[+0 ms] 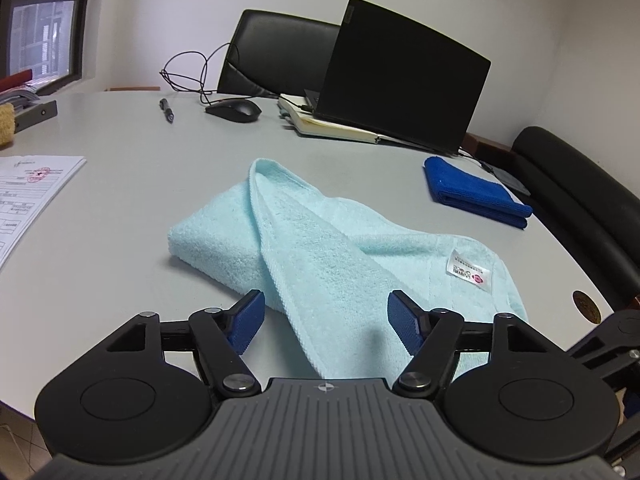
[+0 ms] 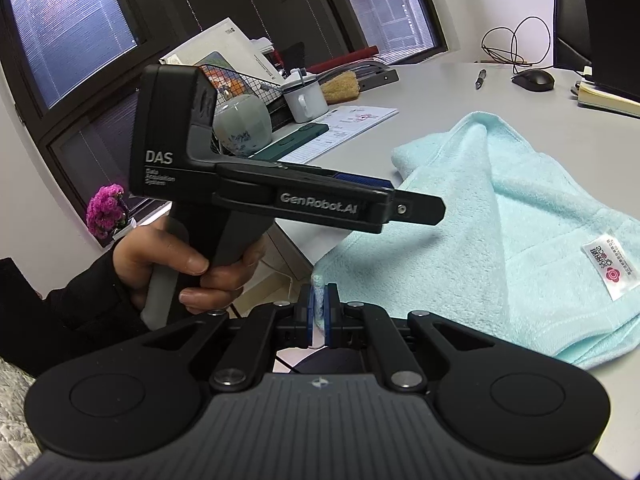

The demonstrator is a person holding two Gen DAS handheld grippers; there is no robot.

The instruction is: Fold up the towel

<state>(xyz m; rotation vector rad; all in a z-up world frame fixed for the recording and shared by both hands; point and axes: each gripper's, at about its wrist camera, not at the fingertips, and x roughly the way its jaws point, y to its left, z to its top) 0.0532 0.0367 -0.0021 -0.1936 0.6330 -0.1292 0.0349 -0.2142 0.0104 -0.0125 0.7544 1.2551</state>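
Here the left gripper gapes level above the towel; right gripper pinches its corner

The left gripper hovers with jaws spread wide over the near edge of the light-blue towel — loosely folded on the grey desk, white label facing up.

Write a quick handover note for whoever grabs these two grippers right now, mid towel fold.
Left gripper: open, holding nothing, hovering over the near edge of the light blue towel.
Right gripper: shut on a corner of the towel at the near table edge.
Towel: on the table, partly folded over itself, uneven, white label showing.
Done: a rough first fold.
Left: grasp another corner with the left, square and finish the fold.
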